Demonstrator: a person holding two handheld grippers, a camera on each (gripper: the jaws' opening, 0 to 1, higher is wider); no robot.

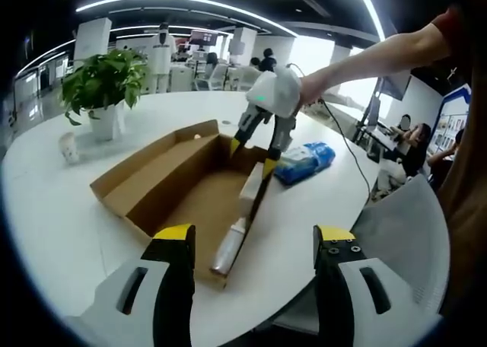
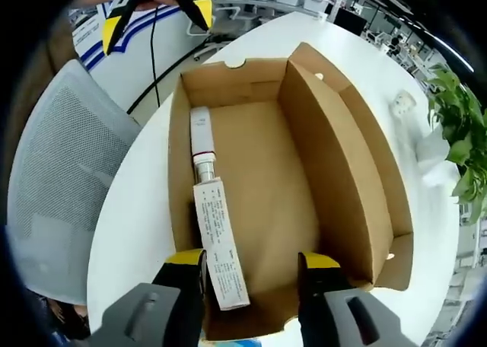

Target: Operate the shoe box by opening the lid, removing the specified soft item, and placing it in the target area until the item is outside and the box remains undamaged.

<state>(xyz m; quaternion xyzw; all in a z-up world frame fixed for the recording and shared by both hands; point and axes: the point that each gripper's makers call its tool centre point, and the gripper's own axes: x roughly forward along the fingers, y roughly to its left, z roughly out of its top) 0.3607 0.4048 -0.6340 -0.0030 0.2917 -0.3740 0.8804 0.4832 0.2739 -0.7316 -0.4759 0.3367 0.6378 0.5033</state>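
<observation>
Both grippers, left (image 1: pixel 251 248) and right (image 2: pixel 251 275), gape over the open shoe box (image 2: pixel 335 157); carton (image 2: pixel 221 244) print unreadable.

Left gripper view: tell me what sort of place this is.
Probably an open-plan office. A large white table carries a potted plant, a mesh office chair stands beside it, ceiling light strips run overhead, and people sit at desks behind.

**Two views facing each other across the open box**

The left gripper view looks low across the white table (image 1: pixel 68 210) from the near edge, toward the shoe box (image 1: pixel 163 179) and the right gripper (image 1: pixel 255 149) beyond it. The right gripper view hangs close above the same box (image 2: pixel 342 179), looking steeply down into it from the far end. Both share the box interior and table.
</observation>
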